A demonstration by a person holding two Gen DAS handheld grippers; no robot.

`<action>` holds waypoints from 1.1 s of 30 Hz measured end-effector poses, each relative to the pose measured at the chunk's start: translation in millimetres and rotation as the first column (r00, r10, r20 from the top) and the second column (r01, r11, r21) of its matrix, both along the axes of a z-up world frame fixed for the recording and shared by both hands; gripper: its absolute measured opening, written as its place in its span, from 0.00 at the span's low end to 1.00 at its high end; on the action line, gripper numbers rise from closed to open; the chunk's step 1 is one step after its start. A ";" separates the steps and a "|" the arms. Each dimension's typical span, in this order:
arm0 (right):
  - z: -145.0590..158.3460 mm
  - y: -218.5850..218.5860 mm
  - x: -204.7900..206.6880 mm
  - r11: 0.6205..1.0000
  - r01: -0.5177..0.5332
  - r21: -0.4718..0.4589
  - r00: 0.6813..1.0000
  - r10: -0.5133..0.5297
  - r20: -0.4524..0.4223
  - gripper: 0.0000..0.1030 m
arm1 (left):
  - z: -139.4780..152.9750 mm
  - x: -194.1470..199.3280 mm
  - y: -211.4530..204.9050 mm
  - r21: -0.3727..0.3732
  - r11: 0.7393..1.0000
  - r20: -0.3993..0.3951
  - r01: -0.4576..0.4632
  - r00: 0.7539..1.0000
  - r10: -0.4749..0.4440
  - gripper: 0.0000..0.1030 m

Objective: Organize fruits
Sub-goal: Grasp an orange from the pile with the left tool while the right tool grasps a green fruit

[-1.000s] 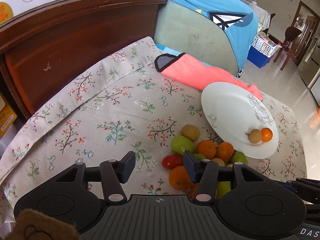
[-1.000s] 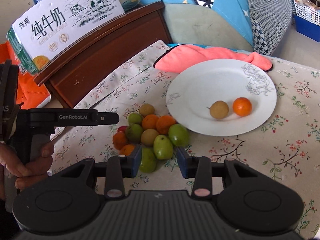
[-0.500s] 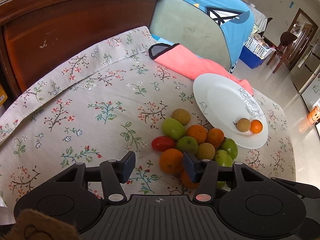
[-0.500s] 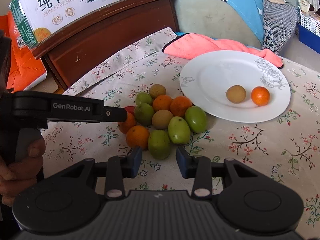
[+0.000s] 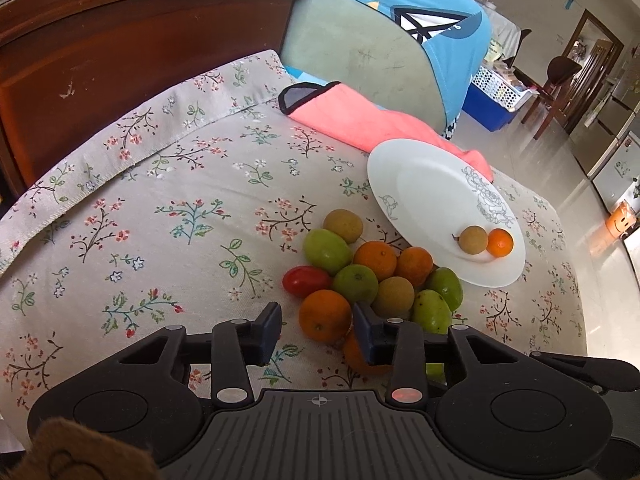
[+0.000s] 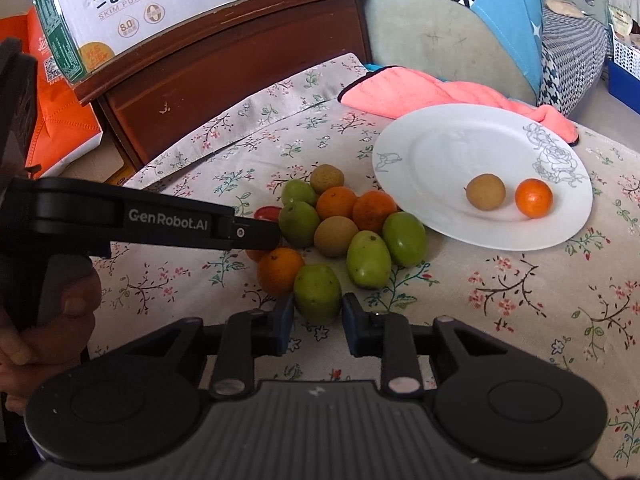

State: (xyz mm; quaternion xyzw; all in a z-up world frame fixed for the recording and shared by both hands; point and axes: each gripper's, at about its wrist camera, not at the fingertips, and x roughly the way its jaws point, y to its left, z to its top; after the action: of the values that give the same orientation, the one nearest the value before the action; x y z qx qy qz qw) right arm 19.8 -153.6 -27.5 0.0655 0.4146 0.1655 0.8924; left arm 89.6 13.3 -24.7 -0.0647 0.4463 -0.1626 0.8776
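A pile of several green, orange and brown fruits and one red tomato (image 5: 306,281) lies on the flowered cloth beside a white plate (image 5: 432,200) (image 6: 460,152). The plate holds a brown fruit (image 6: 485,192) and a small orange (image 6: 534,197). My left gripper (image 5: 318,334) has its jaws closing around the nearest orange (image 5: 325,314), with a gap still showing at the left pad. My right gripper (image 6: 318,320) is shut on a green fruit (image 6: 318,292) at the pile's near edge, which rests on the cloth.
A pink cloth (image 6: 432,92) lies behind the plate. A dark wooden board (image 5: 120,40) with a milk carton (image 6: 160,0) on top runs along the back, and a blue cushion (image 5: 400,20) stands at the back right. A person's hand (image 6: 60,320) holds the left gripper's handle.
The left jaws have narrowed around the near orange. The right gripper has moved forward onto the near green fruit and its jaws have closed on it.
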 end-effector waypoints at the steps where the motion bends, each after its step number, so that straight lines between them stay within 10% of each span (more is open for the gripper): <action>1: 0.4 0.6 -1.3 1.000 -0.008 -0.004 1.000 0.008 -0.002 0.26 | -0.8 0.7 0.0 -0.004 1.000 -0.005 -0.002 1.000 0.002 0.35; 33: -6.4 -5.1 3.3 0.998 0.042 0.040 0.998 -0.041 -0.041 0.26 | -10.1 -0.8 -5.0 0.107 0.994 0.017 0.016 1.000 -0.017 0.26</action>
State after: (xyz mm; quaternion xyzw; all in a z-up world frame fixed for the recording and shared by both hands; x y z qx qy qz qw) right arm 23.2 -158.7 -33.8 0.0954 0.4274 0.1539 0.8857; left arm 88.8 8.3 -34.7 -0.0126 0.4471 -0.1463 0.8823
